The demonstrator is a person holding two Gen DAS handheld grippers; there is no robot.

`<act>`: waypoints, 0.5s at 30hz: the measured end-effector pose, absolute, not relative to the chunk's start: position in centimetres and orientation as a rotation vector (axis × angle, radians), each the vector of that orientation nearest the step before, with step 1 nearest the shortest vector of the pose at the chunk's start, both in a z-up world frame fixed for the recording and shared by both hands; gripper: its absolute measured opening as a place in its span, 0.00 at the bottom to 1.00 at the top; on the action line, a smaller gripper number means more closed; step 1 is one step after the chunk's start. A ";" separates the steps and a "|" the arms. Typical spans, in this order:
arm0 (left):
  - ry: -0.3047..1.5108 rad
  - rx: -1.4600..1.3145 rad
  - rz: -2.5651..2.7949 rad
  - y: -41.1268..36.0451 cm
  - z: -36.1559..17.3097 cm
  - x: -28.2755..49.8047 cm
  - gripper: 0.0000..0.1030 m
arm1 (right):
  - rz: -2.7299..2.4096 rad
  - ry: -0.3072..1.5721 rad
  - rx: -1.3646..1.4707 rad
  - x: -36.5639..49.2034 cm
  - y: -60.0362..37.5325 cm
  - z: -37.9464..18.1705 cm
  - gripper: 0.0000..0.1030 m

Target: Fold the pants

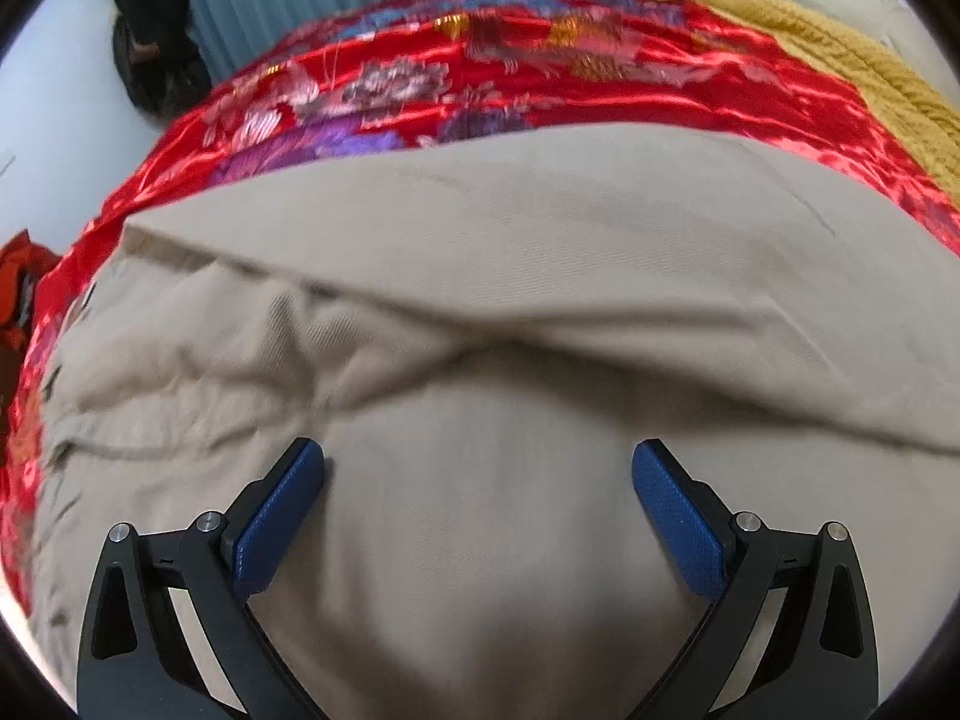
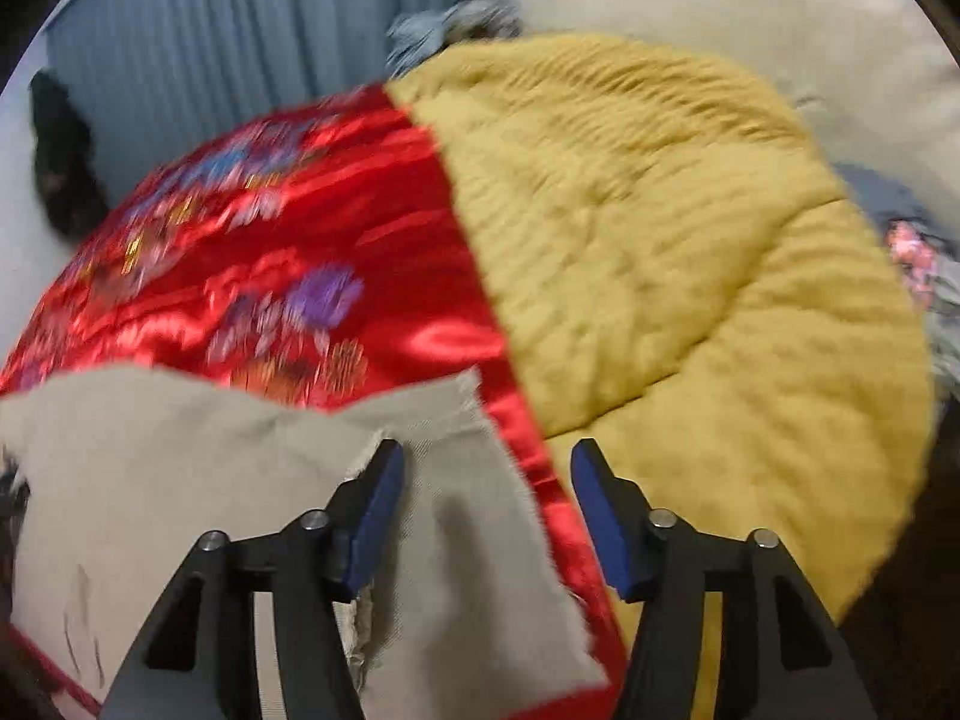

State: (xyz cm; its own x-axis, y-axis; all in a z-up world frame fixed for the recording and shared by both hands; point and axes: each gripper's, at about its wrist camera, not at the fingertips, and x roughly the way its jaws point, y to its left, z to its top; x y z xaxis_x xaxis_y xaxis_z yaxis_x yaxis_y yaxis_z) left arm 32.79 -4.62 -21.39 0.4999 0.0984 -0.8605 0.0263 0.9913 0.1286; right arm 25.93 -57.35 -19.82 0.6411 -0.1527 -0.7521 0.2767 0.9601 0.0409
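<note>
Beige pants (image 1: 480, 276) lie spread over a red flowered satin cover (image 1: 492, 60), with one layer folded across and creases at the left. My left gripper (image 1: 478, 468) hovers right above the pants, jaws wide open, nothing between its blue pads (image 1: 276, 516). In the right wrist view a leg end of the pants (image 2: 180, 468) with a frayed hem lies at the lower left. My right gripper (image 2: 487, 462) is open above that hem edge and the red satin cover (image 2: 240, 252), holding nothing.
A mustard quilted blanket (image 2: 690, 276) covers the right part of the bed. A blue-grey curtain (image 2: 240, 36) hangs behind. A dark bundle (image 1: 150, 36) rests against the wall at the far left. More crumpled cloth (image 2: 456, 18) lies at the back.
</note>
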 end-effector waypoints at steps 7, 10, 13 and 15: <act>0.972 0.120 0.062 -1.6 -19.3 23.4 0.99 | 0.101 0.772 0.317 20.7 -45.6 -16.7 0.65; 0.999 0.107 0.201 1.6 -20.9 21.6 1.00 | 0.313 0.848 0.343 20.3 -37.3 -19.4 0.65; 0.969 0.068 0.208 3.9 -21.1 19.6 1.00 | 0.365 1.006 0.323 20.8 -31.7 -24.5 0.65; 0.952 0.093 0.199 4.1 -20.7 18.8 1.00 | 0.321 1.099 0.282 21.0 -30.3 -27.3 0.65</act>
